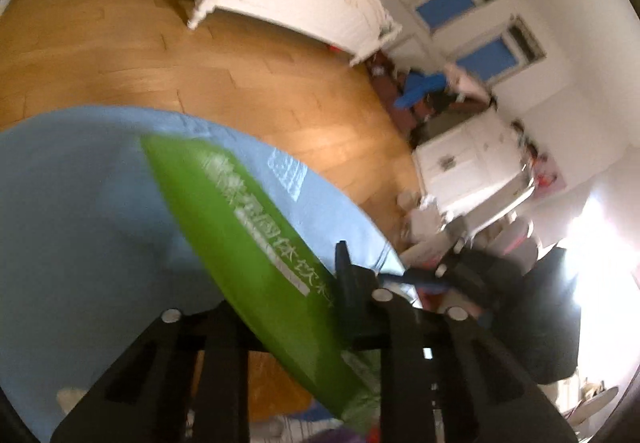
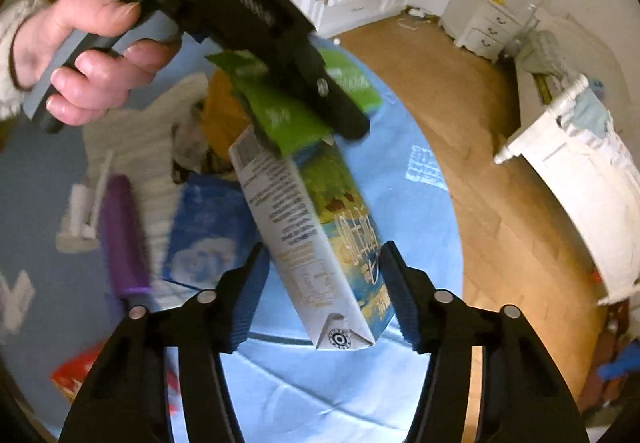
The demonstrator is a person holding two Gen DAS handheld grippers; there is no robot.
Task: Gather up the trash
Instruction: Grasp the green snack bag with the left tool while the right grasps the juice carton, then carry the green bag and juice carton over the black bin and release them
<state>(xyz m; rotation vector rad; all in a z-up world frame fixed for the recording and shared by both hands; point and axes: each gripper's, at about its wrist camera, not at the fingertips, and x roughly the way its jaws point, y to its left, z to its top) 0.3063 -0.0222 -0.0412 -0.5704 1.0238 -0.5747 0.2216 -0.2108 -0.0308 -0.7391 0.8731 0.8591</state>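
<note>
Two pairs of fingers are busy, and the weaker grip is on the right. The right fingers (image 2: 248, 295) stand apart on both sides of a drink carton (image 2: 312, 235). The pad at 3 o'clock seems to touch its edge, while the pad at 9 o'clock shows a thin gap, so I judge the carton is not yet clamped. It lies slanted, its folded bottom toward 6 o'clock and its top toward 11 o'clock, over the blue-covered tabletop (image 2: 320, 383).

The left fingers (image 1: 344, 275) are closed on a green packet (image 1: 240, 223). From the right wrist view this packet hangs from them just over the top of the carton.

What may go wrong:
- The carton is skewed between the pads, so closing may catch it on a corner and let it twist or slip out.
- The green packet overlaps the carton top, so lifting one could drag the other.
- The packet is thin and smooth, and only its end seems held; a quick swing may pull it free.
- Other litter lies toward 9 o'clock, a blue-white bag (image 2: 208, 235) and a purple tube (image 2: 120, 235), which a sliding carton could push.

Both tools point down steeply. The left hand (image 2: 80, 55) holds its handle at 10 o'clock, fingers wrapped around the grip and a knitted sleeve at the wrist.
</note>
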